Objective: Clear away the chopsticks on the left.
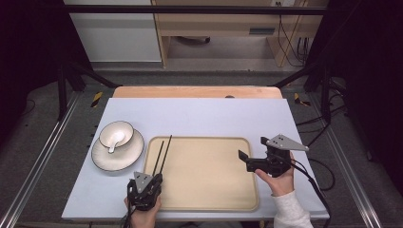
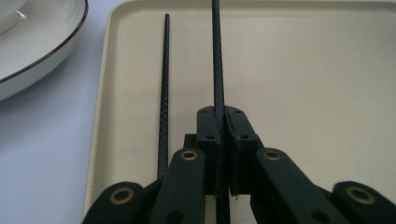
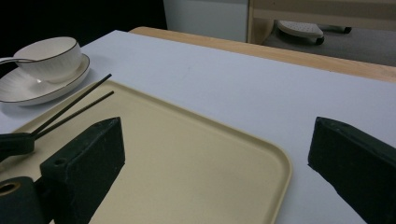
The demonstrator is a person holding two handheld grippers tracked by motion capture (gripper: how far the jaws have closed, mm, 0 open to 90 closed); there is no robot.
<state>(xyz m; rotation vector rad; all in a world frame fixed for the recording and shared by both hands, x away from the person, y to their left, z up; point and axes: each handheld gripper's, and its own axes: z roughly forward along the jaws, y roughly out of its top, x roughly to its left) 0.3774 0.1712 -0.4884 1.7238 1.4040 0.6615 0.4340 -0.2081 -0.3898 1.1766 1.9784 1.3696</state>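
The left gripper (image 2: 220, 140) pinches one black chopstick (image 2: 216, 56) over the beige tray (image 2: 327, 70). The other chopstick (image 2: 164, 84) lies beside it. The right gripper (image 3: 215, 154) hangs spread wide.

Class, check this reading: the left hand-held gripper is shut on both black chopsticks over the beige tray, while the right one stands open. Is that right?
Not quite. The left hand-held gripper is shut on one chopstick; the other chopstick runs free beside its jaws, as the left gripper view shows. Both are over the beige tray, and the right hand-held gripper stands open.
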